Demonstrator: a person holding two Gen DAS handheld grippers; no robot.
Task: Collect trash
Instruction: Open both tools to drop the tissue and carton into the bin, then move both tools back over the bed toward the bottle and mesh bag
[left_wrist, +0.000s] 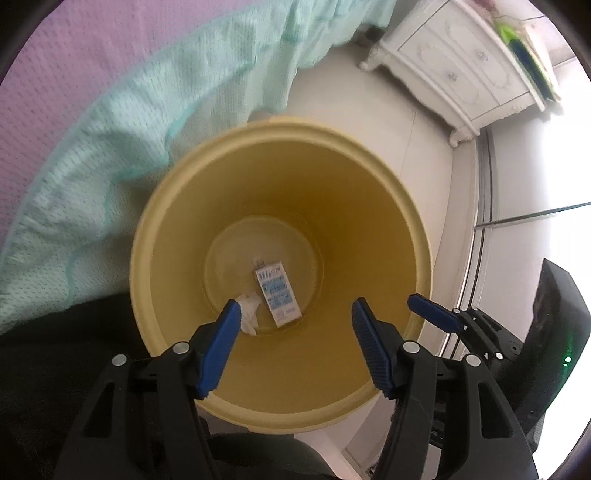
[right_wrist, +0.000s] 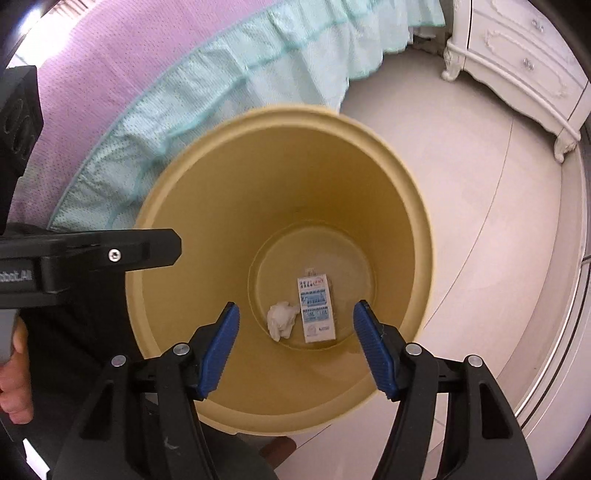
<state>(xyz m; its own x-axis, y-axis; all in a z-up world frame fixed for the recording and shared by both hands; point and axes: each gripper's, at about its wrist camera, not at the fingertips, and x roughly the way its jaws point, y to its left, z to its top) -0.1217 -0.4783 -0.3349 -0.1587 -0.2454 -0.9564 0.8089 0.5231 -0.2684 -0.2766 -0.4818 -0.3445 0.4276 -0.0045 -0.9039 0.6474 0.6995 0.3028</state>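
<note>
- Trash lies at the bottom of a yellow bin (left_wrist: 173, 206): a small white-and-blue carton (left_wrist: 277, 294) lying flat and a crumpled white tissue (left_wrist: 248, 309).
- In the right wrist view the carton (right_wrist: 316, 308) and the tissue (right_wrist: 281, 319) sit just beside each other on the round base, the tissue to the left; whether they touch is not clear.
- Nothing else shows inside the bin (right_wrist: 184, 206); its walls are bare and it stands upright on the pale floor (right_wrist: 461, 206).
- Left claw (left_wrist: 294, 346) hangs above the bin's mouth, pointing steeply down, jaws spread with nothing between them.
- Right claw (right_wrist: 295, 347) hangs over the bin too, jaws spread and empty; the carton and tissue are seen far below through the gap.
- In the left wrist view the right claw's blue fingertip (left_wrist: 430, 309) shows just right of the bin's rim.
- A bed with a pink cover (left_wrist: 74, 74) and a mint frilled skirt (left_wrist: 122, 155) stands right behind the bin.
- A white carved nightstand (left_wrist: 458, 70) stands further off on the floor.
- A hand (right_wrist: 14, 384) grips the left tool's handle at the left edge of the right wrist view.
</note>
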